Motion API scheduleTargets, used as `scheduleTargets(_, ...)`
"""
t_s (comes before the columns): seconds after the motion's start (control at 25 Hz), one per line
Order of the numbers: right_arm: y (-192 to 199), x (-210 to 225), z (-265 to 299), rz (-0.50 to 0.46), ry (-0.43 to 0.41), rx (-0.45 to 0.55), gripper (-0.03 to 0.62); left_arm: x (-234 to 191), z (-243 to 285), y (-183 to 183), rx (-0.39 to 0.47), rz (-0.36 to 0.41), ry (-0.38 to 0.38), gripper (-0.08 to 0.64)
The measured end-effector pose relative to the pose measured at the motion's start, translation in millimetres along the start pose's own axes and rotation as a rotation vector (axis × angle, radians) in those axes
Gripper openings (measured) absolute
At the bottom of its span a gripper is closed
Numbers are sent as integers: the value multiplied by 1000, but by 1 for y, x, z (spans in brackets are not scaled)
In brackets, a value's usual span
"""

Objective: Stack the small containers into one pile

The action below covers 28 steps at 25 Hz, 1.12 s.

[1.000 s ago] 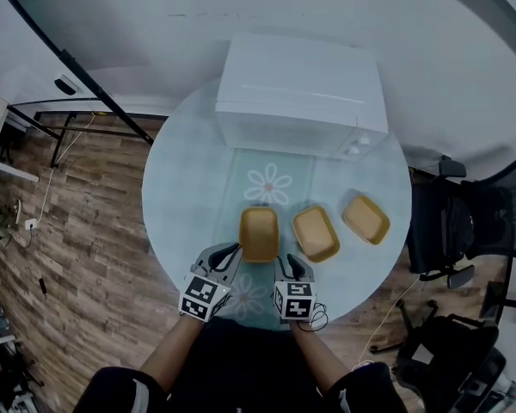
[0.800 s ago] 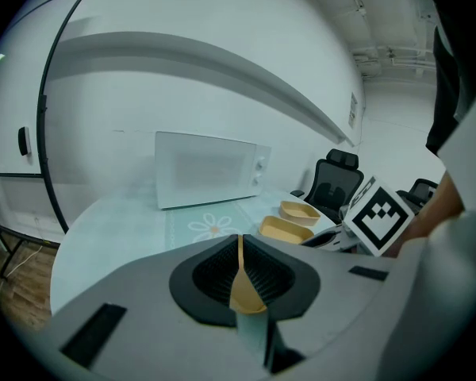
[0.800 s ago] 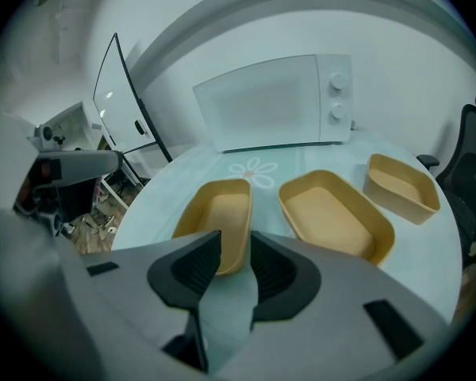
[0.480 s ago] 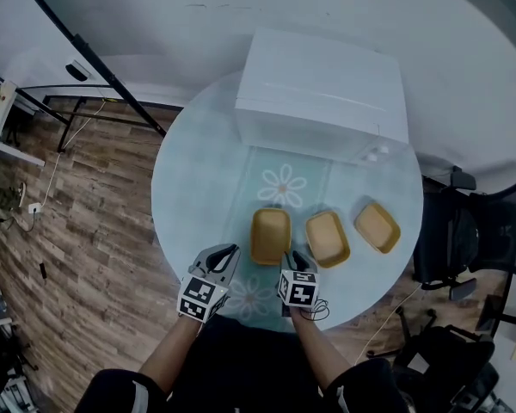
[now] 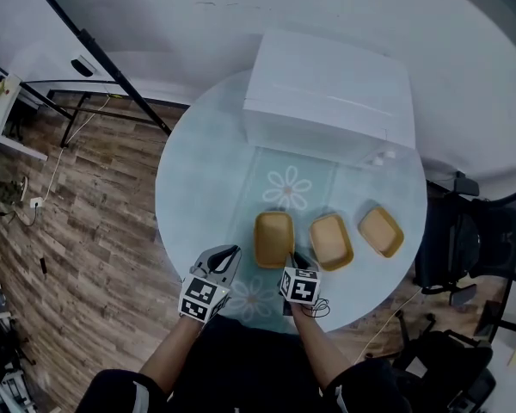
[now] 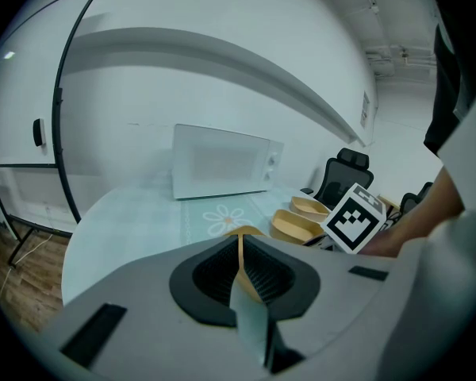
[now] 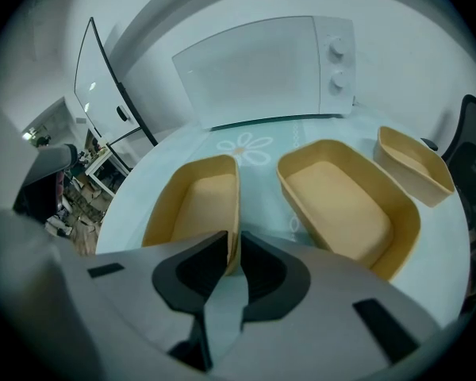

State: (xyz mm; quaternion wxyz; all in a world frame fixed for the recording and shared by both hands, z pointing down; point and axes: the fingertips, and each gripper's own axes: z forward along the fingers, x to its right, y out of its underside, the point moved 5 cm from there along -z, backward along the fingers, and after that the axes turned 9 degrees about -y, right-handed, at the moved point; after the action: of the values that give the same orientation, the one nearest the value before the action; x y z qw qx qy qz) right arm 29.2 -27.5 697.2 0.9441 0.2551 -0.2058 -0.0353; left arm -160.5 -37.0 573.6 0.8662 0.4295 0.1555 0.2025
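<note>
The left container (image 5: pixel 273 237), the middle container (image 5: pixel 331 240) and the right container (image 5: pixel 381 231) are all the same plain tan-yellow. My bench (image 5: pixel 198 188) is pale blue-green, and the mint runner (image 5: pixel 318 188) along it carries white daisy prints. At the far side the microwave (image 5: pixel 331 84) is white. My left tool (image 5: pixel 231 251) and right tool (image 5: pixel 293 259) are grey with black ribbed pads and black-and-white checked marker cubes. The floor (image 5: pixel 86 231) is brown wood planking, and the chair (image 5: pixel 473 239) on the right is black.

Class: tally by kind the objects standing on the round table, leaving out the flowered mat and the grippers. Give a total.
container: 3
microwave: 1
total: 4
</note>
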Motion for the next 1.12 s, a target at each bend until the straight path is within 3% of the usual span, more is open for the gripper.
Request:
scheduleTargets(0.2,1,-1,0,5,-9,-7,41,2,1,2,-3,4,3,15)
scheduleTargets(1.12,-17,17,-65,-17,-117,0,37,22,1,-3,16,20,46,15)
